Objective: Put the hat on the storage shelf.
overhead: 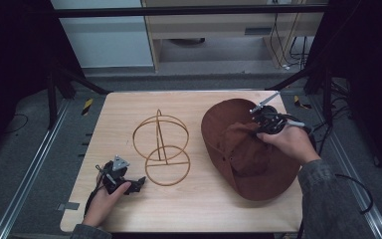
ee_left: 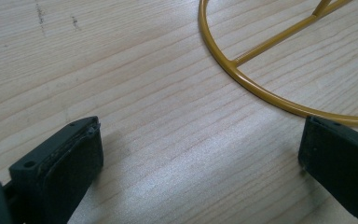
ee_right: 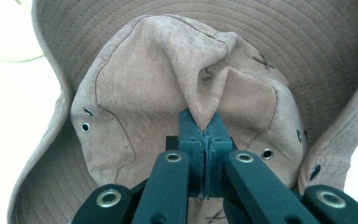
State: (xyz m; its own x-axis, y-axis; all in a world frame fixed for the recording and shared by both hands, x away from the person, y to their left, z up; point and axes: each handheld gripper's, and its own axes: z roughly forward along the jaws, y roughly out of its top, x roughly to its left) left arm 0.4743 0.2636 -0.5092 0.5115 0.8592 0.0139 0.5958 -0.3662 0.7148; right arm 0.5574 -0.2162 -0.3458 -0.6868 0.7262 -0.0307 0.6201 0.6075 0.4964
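Nearest, the left gripper (overhead: 138,183) rests on the wooden table (overhead: 199,209) with jaws spread, nothing between them, just beside the gold wire hat stand (overhead: 160,149). Farther right, the right gripper (ee_right: 206,133) pinches a crown fold of the brown bucket hat (overhead: 248,149), apparently lifting it slightly.

Light wooden table (overhead: 129,209), grey carpet floor (overhead: 25,149), pale cabinet (overhead: 219,35) behind, dim lighting
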